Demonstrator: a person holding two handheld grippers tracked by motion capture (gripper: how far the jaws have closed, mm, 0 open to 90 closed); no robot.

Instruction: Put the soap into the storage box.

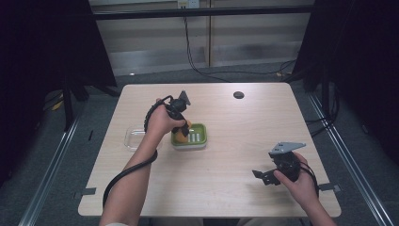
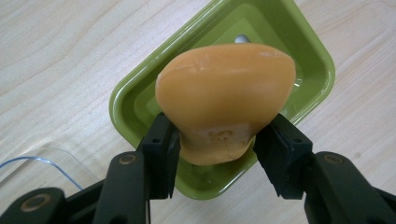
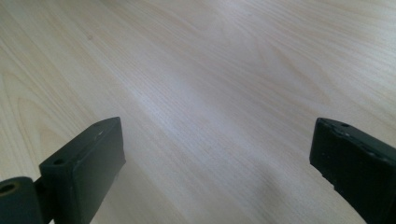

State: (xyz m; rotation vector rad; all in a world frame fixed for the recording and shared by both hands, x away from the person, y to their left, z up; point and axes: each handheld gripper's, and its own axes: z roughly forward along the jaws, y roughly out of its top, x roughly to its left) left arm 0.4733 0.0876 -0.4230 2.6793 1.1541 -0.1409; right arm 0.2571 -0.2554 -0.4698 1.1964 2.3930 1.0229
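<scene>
An orange bar of soap [image 2: 224, 93] is clamped between the two black jaws of my left gripper [image 2: 217, 140], which is shut on it. It hangs just over a green soap dish [image 2: 130, 107], seen in the high view as a green dish [image 1: 200, 139] near the table's middle with the left gripper [image 1: 181, 128] pointing down into it. The soap [image 1: 187, 125] peeks out orange beside the hand. My right gripper [image 1: 263, 176] rests low at the table's front right, open, and in its own view the right gripper [image 3: 217, 158] has bare wood between its jaws.
A clear plastic lid [image 1: 134, 137] lies left of the dish, its edge showing as the lid's rim [image 2: 56, 161]. A small dark round disc [image 1: 238, 94] sits at the far side of the light wooden table [image 1: 235, 155]. Cables trail from both grippers.
</scene>
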